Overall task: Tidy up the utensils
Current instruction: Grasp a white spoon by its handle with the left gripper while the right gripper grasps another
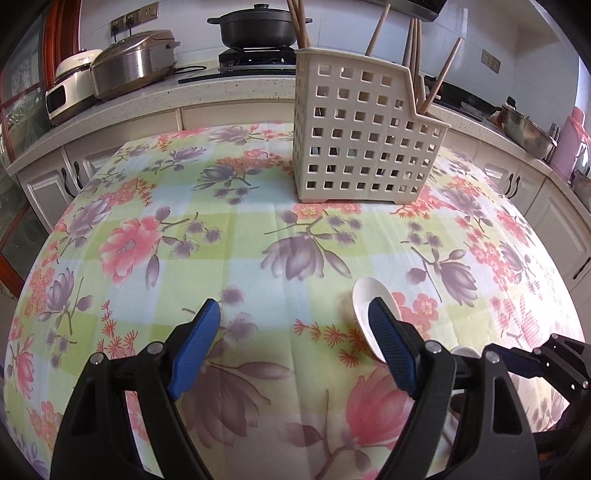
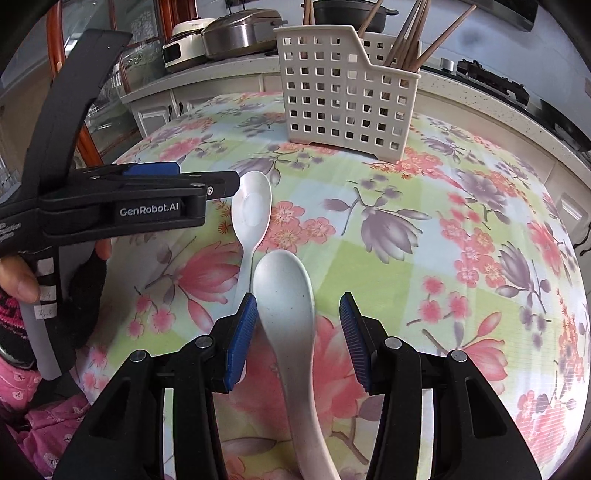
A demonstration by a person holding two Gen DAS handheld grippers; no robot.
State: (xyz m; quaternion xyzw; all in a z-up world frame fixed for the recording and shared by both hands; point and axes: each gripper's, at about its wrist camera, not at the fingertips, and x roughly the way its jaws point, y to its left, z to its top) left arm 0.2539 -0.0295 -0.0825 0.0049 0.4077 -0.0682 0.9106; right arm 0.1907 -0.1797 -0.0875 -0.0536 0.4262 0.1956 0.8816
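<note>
Two white ceramic spoons lie on the floral tablecloth. The nearer spoon (image 2: pixel 291 317) lies between my right gripper's (image 2: pixel 297 306) open fingers, not clamped. The farther spoon (image 2: pixel 253 210) lies just left of it, next to my left gripper (image 2: pixel 207 184). In the left wrist view my left gripper (image 1: pixel 295 314) is open and empty, with a spoon bowl (image 1: pixel 364 299) behind its right finger. A beige perforated utensil caddy (image 1: pixel 364 133) holding several wooden chopsticks (image 1: pixel 439 85) stands at the table's far side; it also shows in the right wrist view (image 2: pixel 343 96).
The table is covered by the floral cloth (image 1: pixel 221 240). Behind it runs a kitchen counter (image 1: pixel 207 88) with a steel rice cooker (image 1: pixel 133 62), a white appliance (image 1: pixel 70 85), a black pot (image 1: pixel 258 26) on a stove, and a metal bowl (image 1: pixel 528 129) at right.
</note>
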